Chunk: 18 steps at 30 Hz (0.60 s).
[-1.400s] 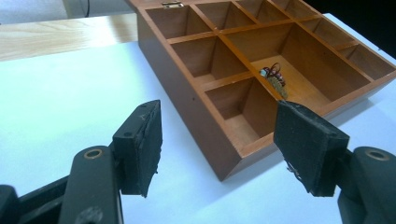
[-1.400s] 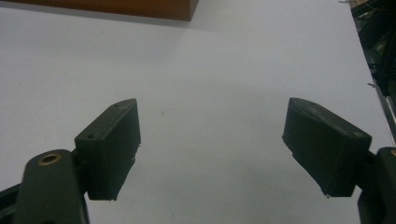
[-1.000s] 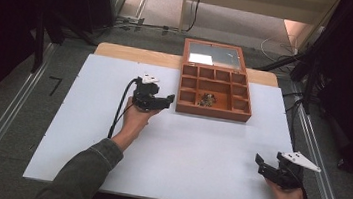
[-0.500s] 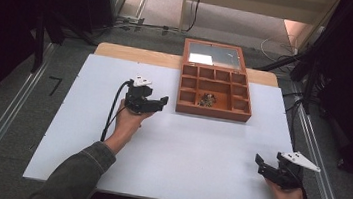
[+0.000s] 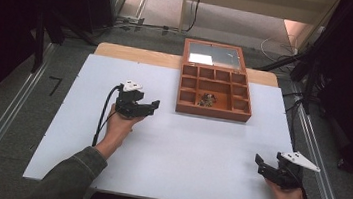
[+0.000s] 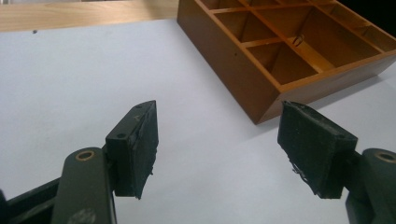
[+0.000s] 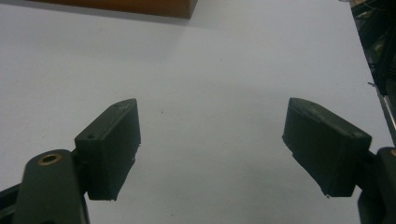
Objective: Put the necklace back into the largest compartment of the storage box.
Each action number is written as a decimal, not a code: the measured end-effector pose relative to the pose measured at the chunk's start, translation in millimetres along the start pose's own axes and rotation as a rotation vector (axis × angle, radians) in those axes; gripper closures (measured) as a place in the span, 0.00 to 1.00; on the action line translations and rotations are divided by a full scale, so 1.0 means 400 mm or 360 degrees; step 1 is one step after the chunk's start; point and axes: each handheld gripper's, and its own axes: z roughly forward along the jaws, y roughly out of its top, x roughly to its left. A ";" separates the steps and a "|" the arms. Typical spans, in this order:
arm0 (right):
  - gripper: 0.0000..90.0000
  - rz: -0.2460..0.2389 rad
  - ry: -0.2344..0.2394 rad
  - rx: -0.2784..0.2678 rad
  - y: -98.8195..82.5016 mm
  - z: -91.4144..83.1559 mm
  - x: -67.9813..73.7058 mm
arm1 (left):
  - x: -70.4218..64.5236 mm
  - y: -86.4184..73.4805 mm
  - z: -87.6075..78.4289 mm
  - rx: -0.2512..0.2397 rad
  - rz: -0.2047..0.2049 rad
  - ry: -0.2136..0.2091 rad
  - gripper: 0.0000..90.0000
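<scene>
Both grippers empty, jaws apart, wooden box untouched.

Wooden compartment box (image 5: 215, 88) standing at the far middle of the white table (image 5: 169, 149), lid (image 5: 214, 55) open and lying flat behind it. Small metallic items (image 5: 207, 100) lying in a front-row compartment of the box; exact kind too small to tell. Left gripper (image 5: 149, 107) held just left of the box, near its front left corner, jaws spread wide and pointing toward it, nothing between them; same corner seen close ahead in the left gripper view (image 6: 261, 109). Right gripper (image 5: 261, 164) held well apart from the box, toward the table's near right corner, jaws likewise spread and empty over bare table.
</scene>
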 end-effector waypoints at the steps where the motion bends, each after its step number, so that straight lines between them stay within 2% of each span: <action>1: 0.19 -0.0002 0.0000 0.0001 0.000 0.000 0.000 | 0.009 -0.008 -0.007 -0.0005 -0.0015 0.0005 0.32; 18: 0.19 -0.0011 0.0000 0.0001 0.001 0.000 0.003 | 0.045 -0.046 -0.068 -0.0009 -0.0034 0.0017 0.32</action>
